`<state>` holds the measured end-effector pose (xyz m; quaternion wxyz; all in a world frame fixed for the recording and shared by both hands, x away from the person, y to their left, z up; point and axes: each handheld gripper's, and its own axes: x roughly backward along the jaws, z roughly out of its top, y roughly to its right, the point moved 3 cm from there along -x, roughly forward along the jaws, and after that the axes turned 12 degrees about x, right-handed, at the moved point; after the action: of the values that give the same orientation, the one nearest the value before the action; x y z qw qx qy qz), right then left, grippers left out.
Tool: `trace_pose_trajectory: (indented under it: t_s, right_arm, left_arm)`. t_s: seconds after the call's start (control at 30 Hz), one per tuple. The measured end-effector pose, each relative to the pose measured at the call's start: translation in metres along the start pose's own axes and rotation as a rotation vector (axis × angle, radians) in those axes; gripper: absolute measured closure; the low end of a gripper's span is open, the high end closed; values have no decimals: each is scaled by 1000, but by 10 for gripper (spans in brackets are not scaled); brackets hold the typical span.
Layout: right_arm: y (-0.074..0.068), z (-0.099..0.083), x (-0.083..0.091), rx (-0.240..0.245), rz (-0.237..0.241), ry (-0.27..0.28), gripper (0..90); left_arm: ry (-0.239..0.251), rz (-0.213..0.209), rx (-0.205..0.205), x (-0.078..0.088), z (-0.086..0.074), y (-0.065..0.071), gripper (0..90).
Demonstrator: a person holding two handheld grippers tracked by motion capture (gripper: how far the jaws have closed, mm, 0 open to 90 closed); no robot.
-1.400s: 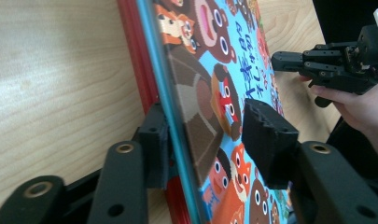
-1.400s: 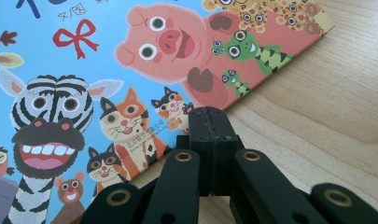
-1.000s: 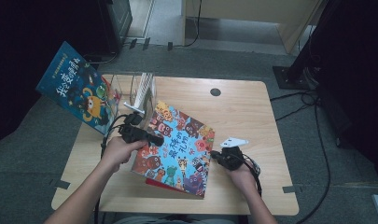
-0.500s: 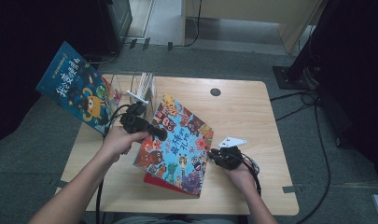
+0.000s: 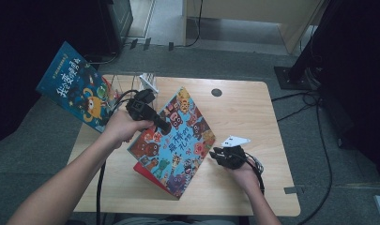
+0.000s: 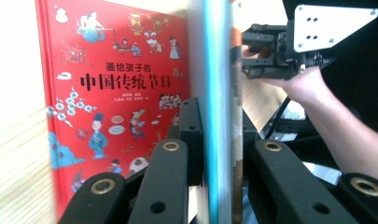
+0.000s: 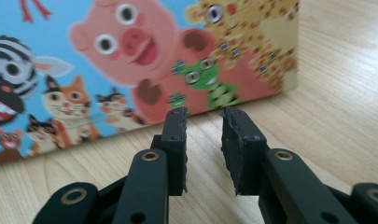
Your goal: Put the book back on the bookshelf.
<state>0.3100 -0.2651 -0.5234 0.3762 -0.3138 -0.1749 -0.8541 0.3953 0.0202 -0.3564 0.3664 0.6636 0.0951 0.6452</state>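
One wooden table (image 5: 253, 117) on grey floor, dark surrounds. Clear rack (image 5: 148, 83) at its far-left corner; contents unclear to me. My left gripper (image 5: 165, 127) has just been closing and clamps the animal-cover book (image 5: 178, 140), tilted up over the red book (image 6: 116, 93) titled 中国传统节日. Blue monster book (image 5: 79, 91) leans left of the rack. My right gripper (image 7: 203, 123) stands narrowly parted and empty, just beside the animal-cover book's edge.

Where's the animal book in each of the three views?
High view: animal book at table centre, tilted, left tool shut on its top edge.
Left gripper view: its blue edge runs upright between the jaws.
Right gripper view: its cover fills the top left.
Shared landmark: right tool, seen beyond the book.
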Motion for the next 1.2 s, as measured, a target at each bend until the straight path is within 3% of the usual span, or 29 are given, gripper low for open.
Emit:
trace_pose_trajectory:
  t_s: [0.13, 0.43, 1.2]
  right_arm:
    - [1, 1, 2, 0, 0, 3, 704]
    - [3, 3, 3, -5, 1, 7, 676]
    - [-5, 28, -31, 20, 56, 13, 521]
  left_arm:
    - [-22, 47, -32, 6, 0, 10, 820]
    - [-13, 87, -51, 29, -8, 18, 818]
    - [123, 66, 93, 97, -62, -32, 816]
